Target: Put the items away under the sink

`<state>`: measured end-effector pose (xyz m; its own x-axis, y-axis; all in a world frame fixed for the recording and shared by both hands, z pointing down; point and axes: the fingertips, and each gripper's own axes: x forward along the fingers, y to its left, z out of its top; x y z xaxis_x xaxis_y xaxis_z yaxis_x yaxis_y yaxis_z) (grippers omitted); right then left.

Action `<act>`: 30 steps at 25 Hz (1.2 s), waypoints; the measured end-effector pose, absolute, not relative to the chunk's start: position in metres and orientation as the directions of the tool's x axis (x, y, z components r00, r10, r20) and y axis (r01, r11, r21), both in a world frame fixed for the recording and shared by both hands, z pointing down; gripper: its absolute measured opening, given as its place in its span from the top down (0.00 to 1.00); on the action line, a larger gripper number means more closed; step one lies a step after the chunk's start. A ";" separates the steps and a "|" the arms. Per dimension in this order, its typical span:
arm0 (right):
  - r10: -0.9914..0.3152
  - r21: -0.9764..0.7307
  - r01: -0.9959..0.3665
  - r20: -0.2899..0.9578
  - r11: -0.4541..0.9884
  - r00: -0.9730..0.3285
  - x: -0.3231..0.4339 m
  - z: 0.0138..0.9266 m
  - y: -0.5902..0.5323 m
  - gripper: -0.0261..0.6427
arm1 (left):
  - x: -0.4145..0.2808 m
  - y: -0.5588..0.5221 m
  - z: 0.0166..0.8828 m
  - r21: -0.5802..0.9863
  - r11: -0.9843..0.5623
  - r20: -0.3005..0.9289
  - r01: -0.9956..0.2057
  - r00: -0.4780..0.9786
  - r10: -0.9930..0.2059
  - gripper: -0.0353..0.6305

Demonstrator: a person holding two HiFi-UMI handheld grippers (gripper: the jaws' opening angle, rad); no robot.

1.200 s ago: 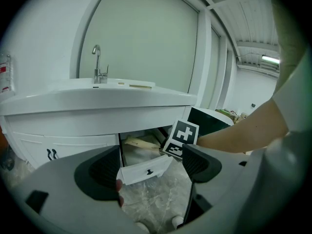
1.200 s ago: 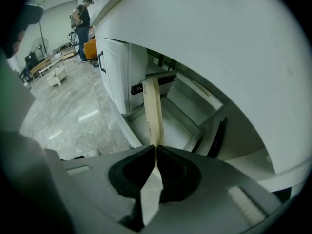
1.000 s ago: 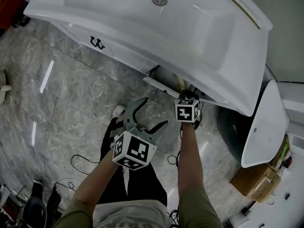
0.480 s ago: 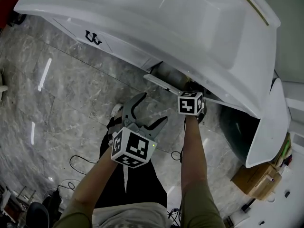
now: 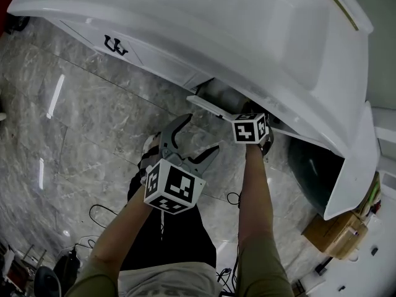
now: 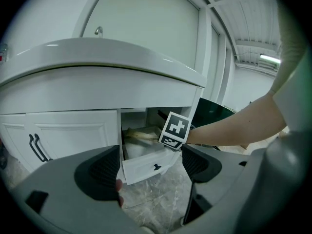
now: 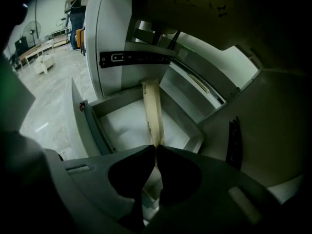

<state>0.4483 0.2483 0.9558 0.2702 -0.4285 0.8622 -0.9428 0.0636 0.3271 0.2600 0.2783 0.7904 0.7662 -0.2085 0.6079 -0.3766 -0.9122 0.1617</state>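
Right gripper (image 7: 156, 149) is pinching a pale strip (image 7: 152, 108) by its near end, jaws clenched on it. The strip is reaching out over the open drawer (image 7: 90, 123) under the sink (image 5: 260, 36). Judging it light, thin and bendy, so an end grip is serving. Left gripper (image 6: 148, 167) is idling, jaws spread, nothing between them. Its view is showing the strip's far end down inside the drawer, while the head view is hiding that under the sink.

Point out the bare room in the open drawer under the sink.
The drawer floor is bare white on both sides of the cream strip that the right claw is shut on. The wider patch runs to the front panel, the narrower one to the opposite wall. It is crowded only along the strip.
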 end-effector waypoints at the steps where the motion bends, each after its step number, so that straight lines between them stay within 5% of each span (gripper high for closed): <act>1: -0.424 0.326 -0.943 0.865 0.070 0.268 0.449 0.958 0.247 0.94 | 0.260 0.276 0.794 0.160 -0.912 0.608 -0.377 0.765 -0.209 0.37; 30: -0.370 0.333 -0.931 0.892 0.152 0.259 0.454 0.974 0.241 0.84 | 0.256 0.256 0.815 0.174 -0.911 0.624 -0.374 0.758 -0.192 0.37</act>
<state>0.4537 0.2415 0.9744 0.2588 -0.3699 0.8923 -0.9305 0.1525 0.3330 0.2564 0.2556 0.8150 0.7576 -0.1917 0.6239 -0.3742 -0.9108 0.1745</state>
